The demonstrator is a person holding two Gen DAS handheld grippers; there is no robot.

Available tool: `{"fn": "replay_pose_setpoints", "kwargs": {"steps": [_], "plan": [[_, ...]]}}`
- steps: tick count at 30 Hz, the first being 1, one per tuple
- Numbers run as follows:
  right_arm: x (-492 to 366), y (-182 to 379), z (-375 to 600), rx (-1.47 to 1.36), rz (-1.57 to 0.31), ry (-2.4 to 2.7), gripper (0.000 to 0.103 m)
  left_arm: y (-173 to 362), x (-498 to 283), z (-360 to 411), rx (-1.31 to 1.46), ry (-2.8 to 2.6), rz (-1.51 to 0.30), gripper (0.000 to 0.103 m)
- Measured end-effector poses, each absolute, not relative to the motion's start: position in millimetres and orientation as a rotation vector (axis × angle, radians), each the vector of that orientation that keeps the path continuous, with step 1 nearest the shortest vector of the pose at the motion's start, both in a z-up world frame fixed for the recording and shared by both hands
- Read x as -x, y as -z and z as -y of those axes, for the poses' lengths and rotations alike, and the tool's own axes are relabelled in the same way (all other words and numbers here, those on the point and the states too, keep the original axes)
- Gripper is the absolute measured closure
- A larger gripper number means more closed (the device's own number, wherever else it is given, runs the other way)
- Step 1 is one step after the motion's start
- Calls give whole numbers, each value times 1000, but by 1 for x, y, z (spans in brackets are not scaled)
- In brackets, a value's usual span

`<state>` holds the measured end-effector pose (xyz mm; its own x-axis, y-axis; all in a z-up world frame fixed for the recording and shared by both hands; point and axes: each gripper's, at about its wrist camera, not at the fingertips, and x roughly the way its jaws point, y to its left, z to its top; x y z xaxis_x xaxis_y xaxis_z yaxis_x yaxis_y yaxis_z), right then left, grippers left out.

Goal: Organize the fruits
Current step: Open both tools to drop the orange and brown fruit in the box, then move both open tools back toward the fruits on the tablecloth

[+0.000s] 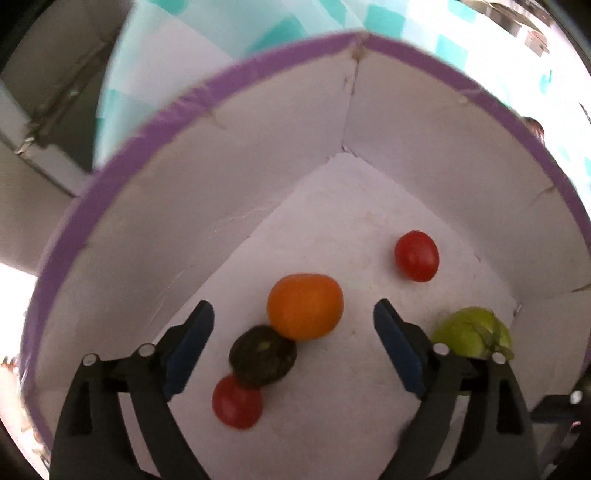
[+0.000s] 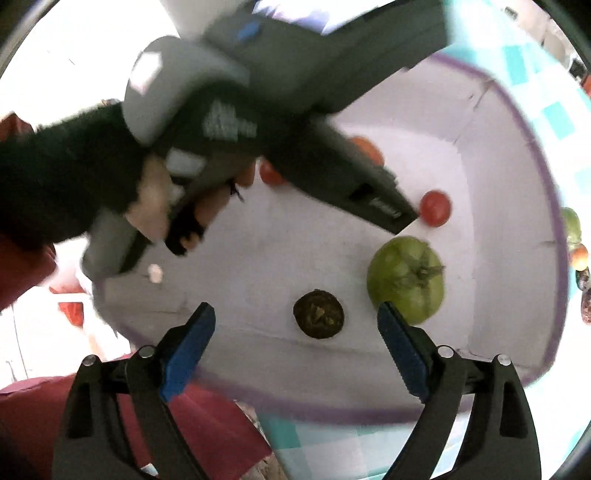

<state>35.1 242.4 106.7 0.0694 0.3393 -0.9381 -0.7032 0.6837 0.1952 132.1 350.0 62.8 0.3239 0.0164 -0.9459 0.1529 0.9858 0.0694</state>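
Note:
A white box with a purple rim (image 1: 207,99) holds the fruits. In the left wrist view an orange tomato (image 1: 305,306), a dark brown fruit (image 1: 263,356), two red cherry tomatoes (image 1: 416,255) (image 1: 237,402) and a green tomato (image 1: 472,332) lie on its floor. My left gripper (image 1: 293,314) is open and empty, hovering over the orange tomato. My right gripper (image 2: 296,317) is open and empty above the box's near rim (image 2: 332,410). It looks at the dark fruit (image 2: 318,319), the green tomato (image 2: 406,280) and a red tomato (image 2: 436,208). The left gripper's body (image 2: 295,110) crosses that view.
The box stands on a teal-and-white checked cloth (image 1: 258,26). More fruits (image 2: 576,240) lie outside the box at the right edge of the right wrist view. A dark red cloth (image 2: 207,424) lies by the box's near side.

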Motion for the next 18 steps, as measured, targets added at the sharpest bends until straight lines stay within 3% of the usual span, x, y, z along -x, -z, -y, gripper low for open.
{"fn": "replay_pose_setpoints", "kwargs": {"steps": [4, 9, 14, 18], "plan": [[-24, -145, -202, 259, -1128, -832, 16, -102, -103, -339, -133, -55, -1109, 13], [-21, -185, -123, 126, -981, -754, 16, -170, -62, -306, 5, -229, -887, 1], [-6, -177, -31, -4, -979, -581, 16, -215, -9, -250, 167, -254, -715, 2], [4, -146, 28, -99, -1027, -451, 16, -222, 8, -184, 175, -179, -734, 2]]}}
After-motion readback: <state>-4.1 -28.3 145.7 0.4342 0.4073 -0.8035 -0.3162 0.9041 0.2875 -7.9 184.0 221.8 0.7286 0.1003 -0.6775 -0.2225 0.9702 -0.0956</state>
